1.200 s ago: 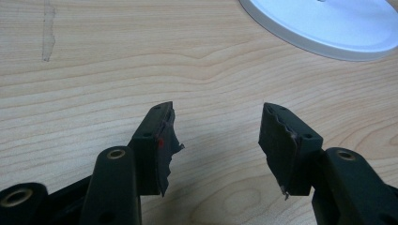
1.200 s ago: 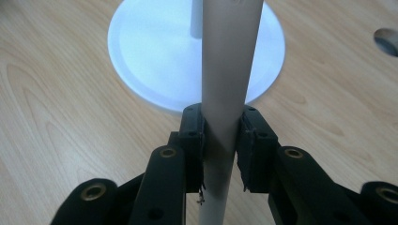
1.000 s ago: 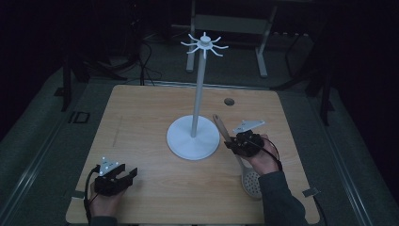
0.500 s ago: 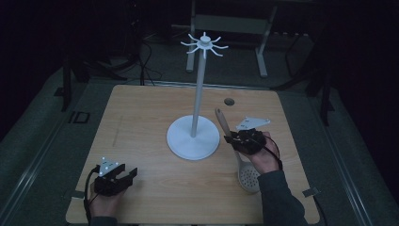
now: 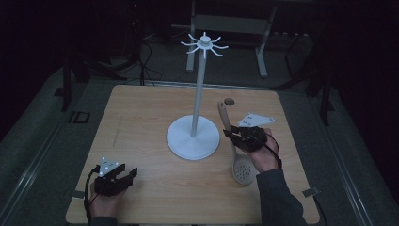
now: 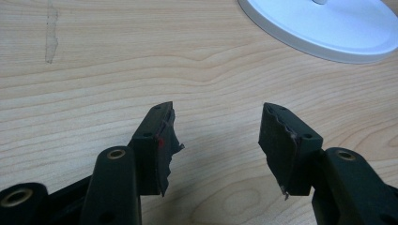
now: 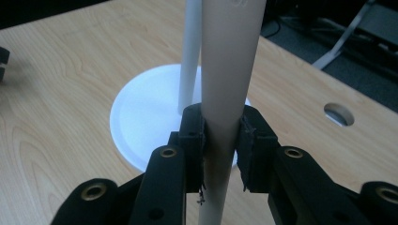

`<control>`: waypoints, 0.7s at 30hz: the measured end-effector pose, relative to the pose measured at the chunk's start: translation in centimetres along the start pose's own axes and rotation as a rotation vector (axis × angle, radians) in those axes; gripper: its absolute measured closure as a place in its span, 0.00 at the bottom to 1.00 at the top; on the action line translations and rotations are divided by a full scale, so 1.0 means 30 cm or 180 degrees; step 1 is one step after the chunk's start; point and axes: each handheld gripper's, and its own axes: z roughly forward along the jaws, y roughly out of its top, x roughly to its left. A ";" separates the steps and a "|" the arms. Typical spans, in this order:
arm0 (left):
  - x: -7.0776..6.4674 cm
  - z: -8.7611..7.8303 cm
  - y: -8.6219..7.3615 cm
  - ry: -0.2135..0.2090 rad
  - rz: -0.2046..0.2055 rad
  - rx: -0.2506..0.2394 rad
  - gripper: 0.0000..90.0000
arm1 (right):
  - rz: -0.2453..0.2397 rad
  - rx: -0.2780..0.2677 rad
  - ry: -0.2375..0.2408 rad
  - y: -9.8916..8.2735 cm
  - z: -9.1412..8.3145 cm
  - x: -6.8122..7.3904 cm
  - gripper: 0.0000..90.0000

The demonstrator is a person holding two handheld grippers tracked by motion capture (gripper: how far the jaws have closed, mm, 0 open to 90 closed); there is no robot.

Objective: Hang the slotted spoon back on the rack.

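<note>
obstacle: white stand [image 5: 193,136] mid-table | free: bare table [image 5: 141,117] left of it

The high view looks forward and down over the whole desk [image 5: 141,117]; both gripper views sit close above it, sharing the white stand [image 5: 193,138] base.

Black two-jaw left gripper [image 5: 130,173] with brass-ringed screw holes, ragged pads; black right gripper [image 5: 230,136] topped by a grey three-cornered plate; dark grey sleeve [image 5: 277,197].
</note>
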 end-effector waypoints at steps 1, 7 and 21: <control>0.000 0.000 0.000 0.0000 -0.0001 -0.0003 0.51 | -0.0004 -0.0025 0.0003 0.004 -0.002 0.001 0.82; 0.000 0.001 0.001 0.0000 0.0002 -0.0002 0.51 | -0.0043 -0.0150 -0.0003 0.024 -0.010 0.010 0.82; -0.001 0.003 0.002 -0.0009 0.0007 0.0008 0.51 | -0.0048 -0.0364 -0.0023 0.050 -0.010 0.028 0.82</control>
